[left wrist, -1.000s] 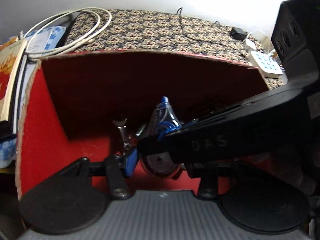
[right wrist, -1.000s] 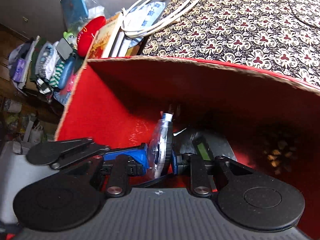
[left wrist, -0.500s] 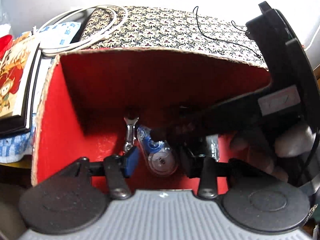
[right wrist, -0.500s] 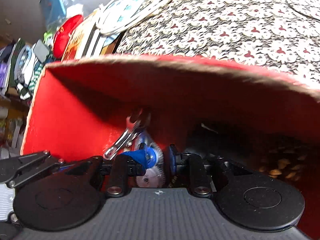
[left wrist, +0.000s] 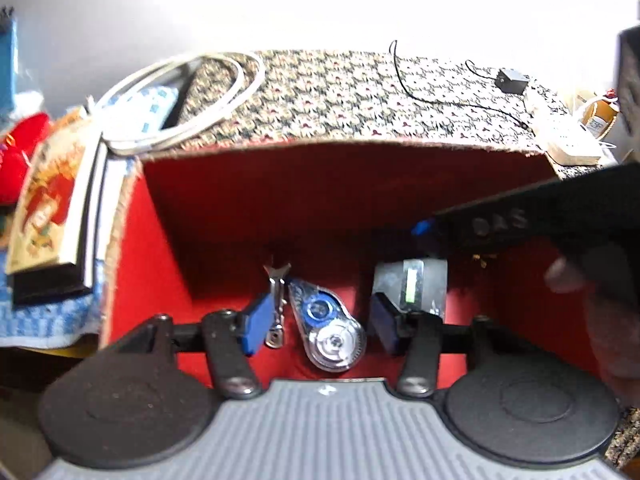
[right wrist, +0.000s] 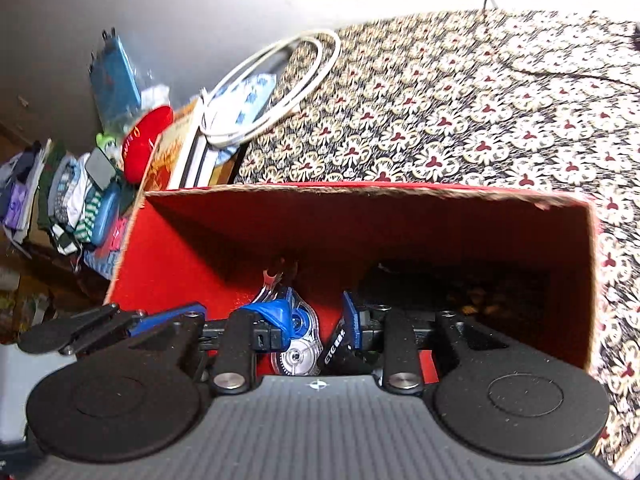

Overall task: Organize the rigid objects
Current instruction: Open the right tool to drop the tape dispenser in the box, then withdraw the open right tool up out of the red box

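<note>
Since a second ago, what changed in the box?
The right gripper let go of the tape dispenser, which now lies flat on the red box floor beside the wrench; the gripper has opened and pulled back. The left gripper stayed open above them. Wrench and box unmoved.

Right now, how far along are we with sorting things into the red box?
Done: the correction tape, a small wrench and a dark card lie on the floor of the red box. In hand: nothing; the left gripper and right gripper are both open above the box. Left: no other loose rigid items show on the patterned cloth, so little seems to remain.
</note>
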A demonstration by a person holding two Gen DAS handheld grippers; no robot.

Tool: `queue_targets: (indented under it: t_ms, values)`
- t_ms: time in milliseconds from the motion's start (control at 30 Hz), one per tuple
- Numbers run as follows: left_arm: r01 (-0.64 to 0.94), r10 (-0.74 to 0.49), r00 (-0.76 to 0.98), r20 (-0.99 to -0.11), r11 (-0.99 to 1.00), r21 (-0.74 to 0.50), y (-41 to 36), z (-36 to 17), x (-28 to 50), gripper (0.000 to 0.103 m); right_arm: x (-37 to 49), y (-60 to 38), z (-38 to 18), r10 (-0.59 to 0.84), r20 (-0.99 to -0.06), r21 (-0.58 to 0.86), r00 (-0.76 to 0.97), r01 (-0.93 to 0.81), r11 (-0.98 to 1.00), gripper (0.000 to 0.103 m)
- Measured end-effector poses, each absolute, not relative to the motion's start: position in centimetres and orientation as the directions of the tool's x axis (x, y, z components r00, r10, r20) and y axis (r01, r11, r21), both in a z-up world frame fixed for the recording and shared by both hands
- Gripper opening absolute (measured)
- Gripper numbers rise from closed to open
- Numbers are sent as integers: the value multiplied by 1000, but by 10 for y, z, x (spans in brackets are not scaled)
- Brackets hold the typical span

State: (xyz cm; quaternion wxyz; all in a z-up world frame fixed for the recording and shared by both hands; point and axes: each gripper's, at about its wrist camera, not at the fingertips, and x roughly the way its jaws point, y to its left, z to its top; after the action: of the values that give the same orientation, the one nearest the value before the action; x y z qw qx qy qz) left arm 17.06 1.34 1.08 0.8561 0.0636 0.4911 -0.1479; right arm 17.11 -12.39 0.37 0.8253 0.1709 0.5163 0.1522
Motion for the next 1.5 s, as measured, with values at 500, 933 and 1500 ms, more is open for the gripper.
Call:
queue_targets:
  t_ms: [500, 933, 1500]
  values:
    - [262, -61, 623, -780, 956, 134, 11, 42, 129, 61, 102, -114, 36, 317, -731, 372, 604, -36, 927, 12]
    - [191, 4, 674, -739, 965, 179, 18, 61, 86, 67, 46, -115, 47, 267, -665, 377, 697, 6, 926, 12]
    - [94, 85, 664, -743, 976, 196, 36, 63, 45, 70, 1, -104, 38, 293, -652, 371, 699, -44, 928, 13]
